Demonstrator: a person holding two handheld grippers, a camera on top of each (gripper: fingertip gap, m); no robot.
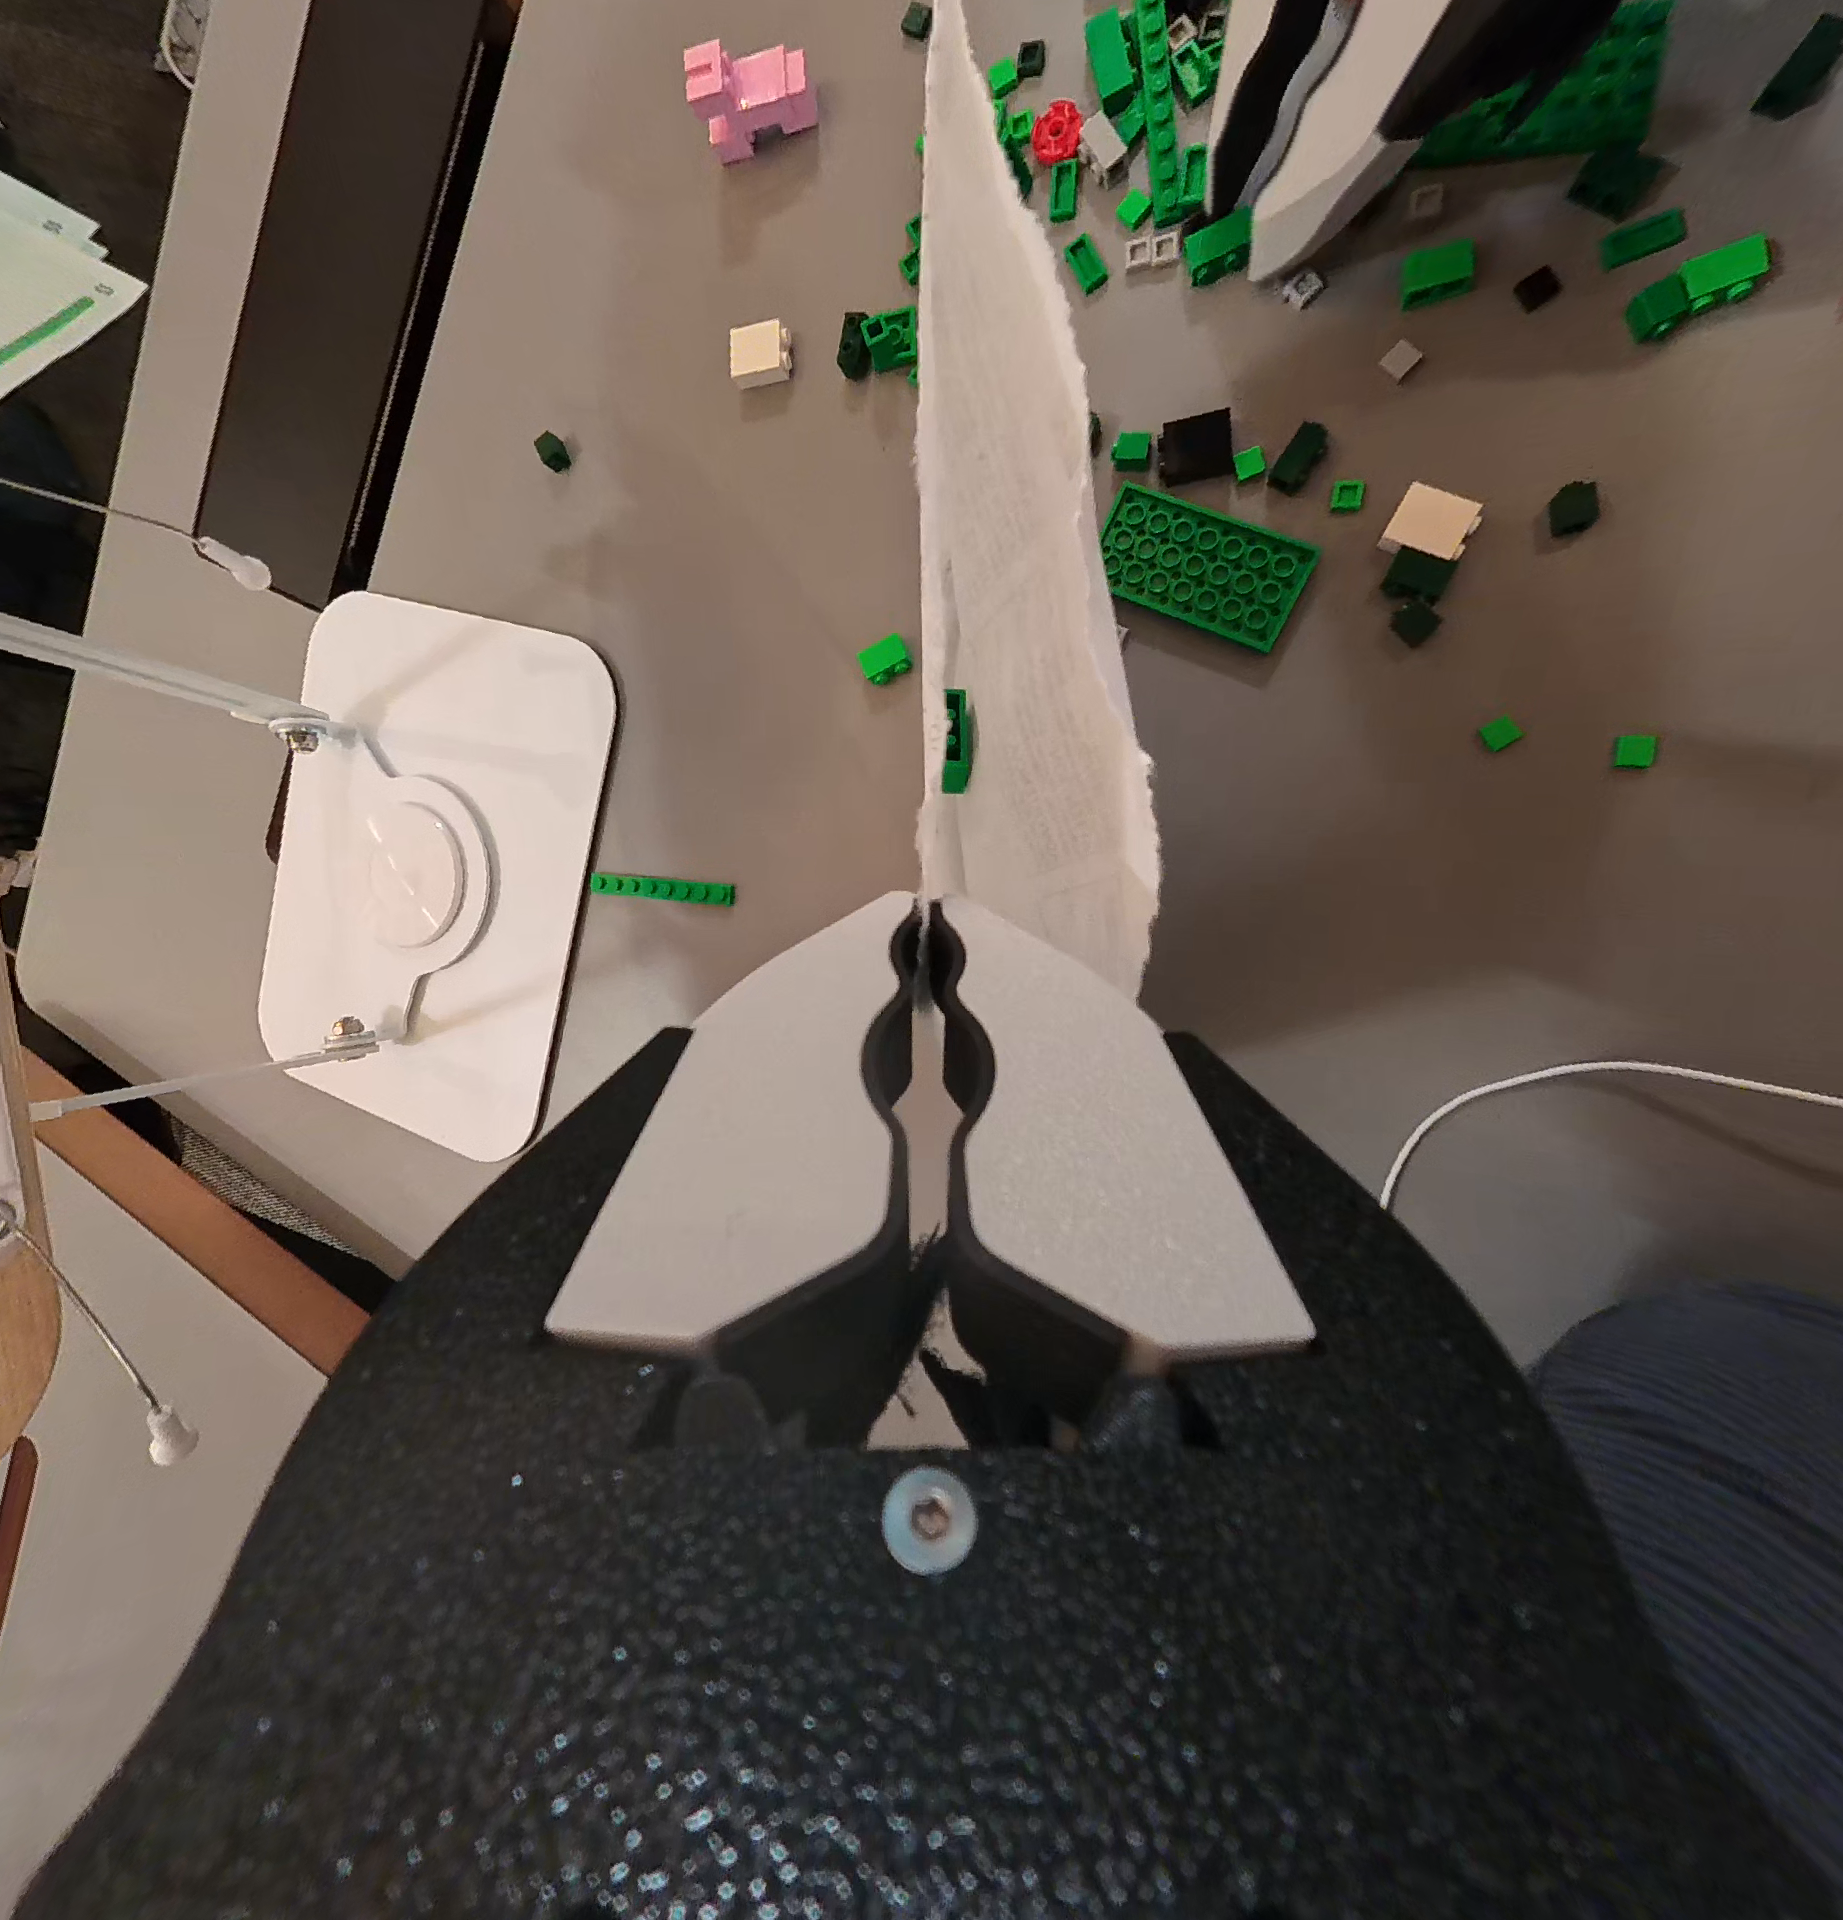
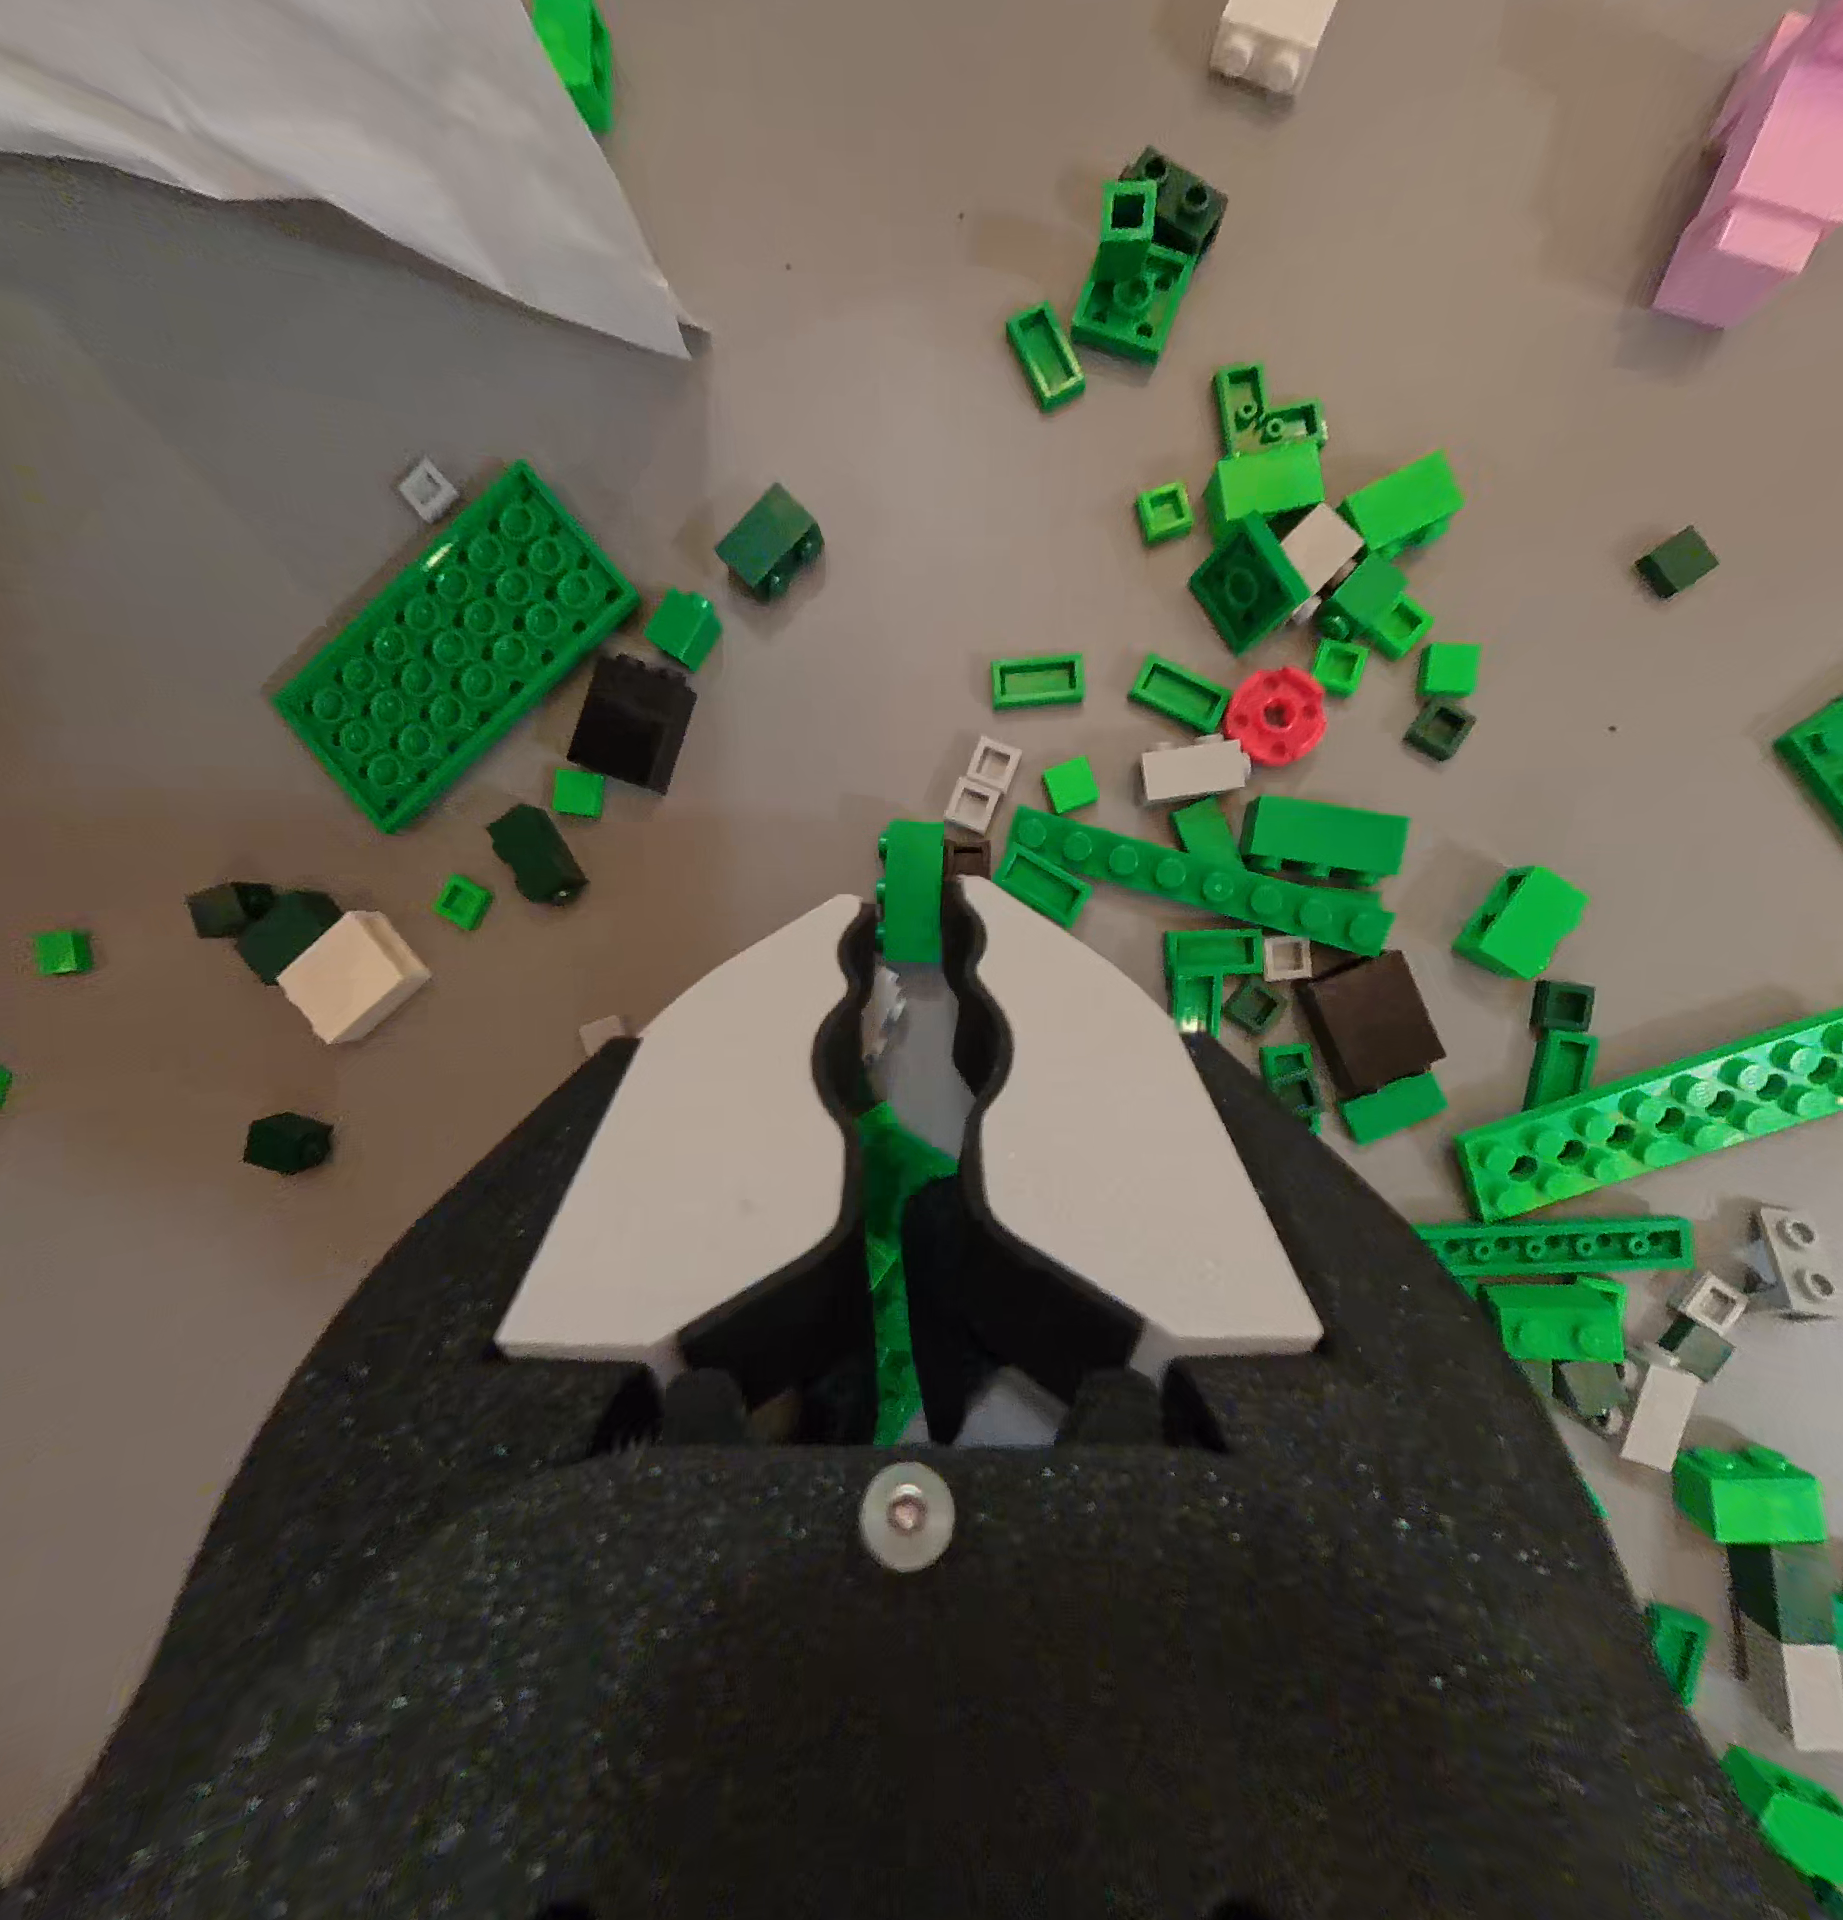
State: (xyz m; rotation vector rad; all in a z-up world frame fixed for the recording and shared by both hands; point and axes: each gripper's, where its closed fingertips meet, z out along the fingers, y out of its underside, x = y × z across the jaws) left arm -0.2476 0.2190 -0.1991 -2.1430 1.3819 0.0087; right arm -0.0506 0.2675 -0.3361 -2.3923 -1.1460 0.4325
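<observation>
L gripper: jaws closed on white paper sheet. R gripper: jaws pinching green brick (loose bricks beyond, on worktop).

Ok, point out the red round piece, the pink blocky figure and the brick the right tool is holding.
red round piece (image 2: pixel 1274 714): right wrist view, on its studded top face.
pink blocky figure (image 1: pixel 756 99): left wrist view, on its body.
green brick (image 2: pixel 912 899): right wrist view, on the smooth face between the right tool's tips.
</observation>
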